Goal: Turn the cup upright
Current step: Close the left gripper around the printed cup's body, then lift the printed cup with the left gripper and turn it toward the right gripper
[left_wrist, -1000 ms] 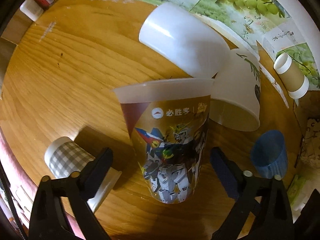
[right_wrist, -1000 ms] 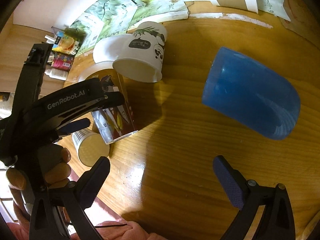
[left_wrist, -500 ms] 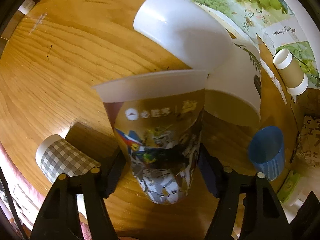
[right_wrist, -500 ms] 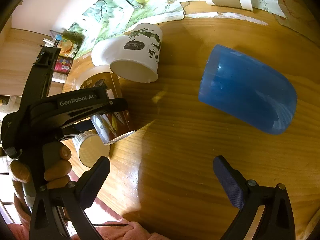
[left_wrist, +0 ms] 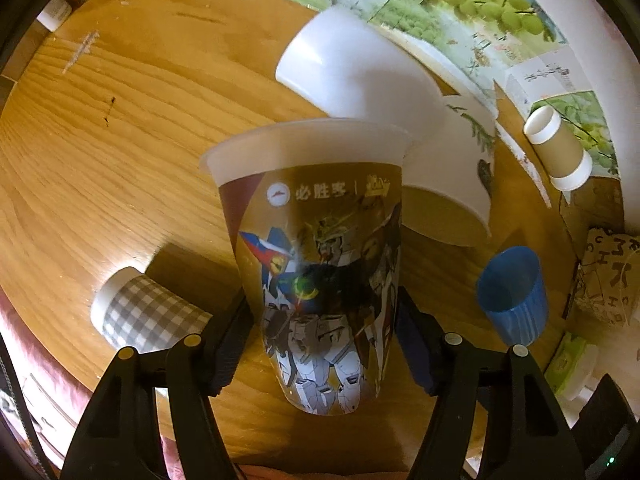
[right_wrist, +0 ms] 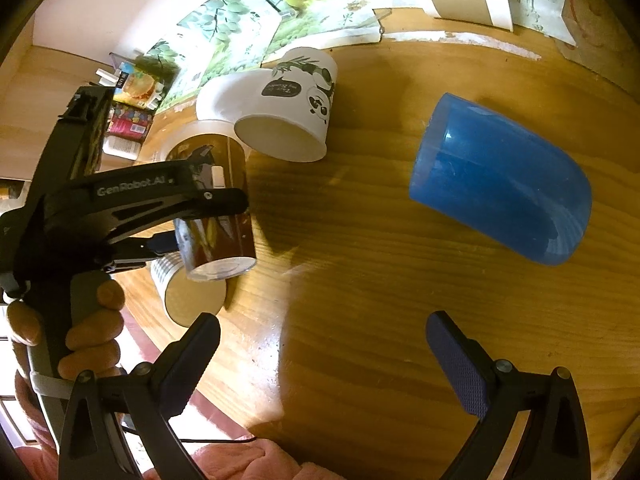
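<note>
A clear plastic cup with a robot print (left_wrist: 320,264) is clamped between the fingers of my left gripper (left_wrist: 324,344), near its base. It is lifted off the wooden table (left_wrist: 120,140), rim pointing away from the camera. From the right wrist view the same cup (right_wrist: 216,208) hangs tilted in the left gripper (right_wrist: 180,220), its base toward the camera. My right gripper (right_wrist: 324,364) is open and empty above the table, with a blue cup (right_wrist: 500,176) lying on its side ahead of it.
A plain white cup (left_wrist: 352,72) and a panda-print paper cup (left_wrist: 452,184) lie on their sides behind the held cup. A checked paper cup (left_wrist: 148,316) lies at the near left edge. A brown sleeved cup (left_wrist: 560,148) lies at the back right. Grape posters line the wall.
My left gripper closed on the printed cup and lifted it off the table, tilting it. The right gripper stayed open and barely moved.
</note>
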A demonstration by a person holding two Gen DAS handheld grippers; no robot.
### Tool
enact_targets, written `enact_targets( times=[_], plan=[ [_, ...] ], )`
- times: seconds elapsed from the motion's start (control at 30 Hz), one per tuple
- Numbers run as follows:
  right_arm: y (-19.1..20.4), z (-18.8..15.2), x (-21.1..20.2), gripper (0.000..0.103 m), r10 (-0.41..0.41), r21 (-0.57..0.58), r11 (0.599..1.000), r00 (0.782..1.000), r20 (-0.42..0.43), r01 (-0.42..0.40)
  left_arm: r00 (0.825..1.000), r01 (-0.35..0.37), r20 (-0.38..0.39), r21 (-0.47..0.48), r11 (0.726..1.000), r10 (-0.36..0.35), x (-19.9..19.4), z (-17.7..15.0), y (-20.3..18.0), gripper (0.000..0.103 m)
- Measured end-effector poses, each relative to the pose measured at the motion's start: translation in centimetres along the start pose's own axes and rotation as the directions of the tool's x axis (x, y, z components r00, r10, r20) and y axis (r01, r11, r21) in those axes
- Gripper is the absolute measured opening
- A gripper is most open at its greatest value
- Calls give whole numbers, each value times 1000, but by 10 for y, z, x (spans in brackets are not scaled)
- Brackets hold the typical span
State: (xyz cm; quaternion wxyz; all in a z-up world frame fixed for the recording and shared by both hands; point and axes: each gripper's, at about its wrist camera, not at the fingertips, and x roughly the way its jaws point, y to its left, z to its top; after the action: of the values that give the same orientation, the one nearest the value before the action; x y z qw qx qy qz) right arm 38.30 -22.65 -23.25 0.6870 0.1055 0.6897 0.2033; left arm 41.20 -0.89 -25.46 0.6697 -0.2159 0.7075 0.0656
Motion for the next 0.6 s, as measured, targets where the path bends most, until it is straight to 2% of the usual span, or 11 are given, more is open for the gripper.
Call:
enact_targets(
  times=[0.2, 0.3, 0.5, 0.6],
  plan=[
    [5, -5, -10, 103, 3, -8, 1000, 999, 36, -3, 999, 1, 51, 47, 999, -3, -22, -13, 1, 71],
    [7, -9, -15, 103, 10, -6, 1000, 999, 53, -9, 997, 3, 76, 78, 997, -9, -41, -28, -3, 71],
    [14, -22, -29, 103, 20, 4, 1000, 995, 101, -21, 993, -6, 116, 129, 992, -9, -48, -62, -20, 71],
    [16, -31, -37, 103, 21, 12, 1000, 991, 129, -23, 991, 0, 129, 149, 989, -19, -56, -73, -15, 71]
  ],
)
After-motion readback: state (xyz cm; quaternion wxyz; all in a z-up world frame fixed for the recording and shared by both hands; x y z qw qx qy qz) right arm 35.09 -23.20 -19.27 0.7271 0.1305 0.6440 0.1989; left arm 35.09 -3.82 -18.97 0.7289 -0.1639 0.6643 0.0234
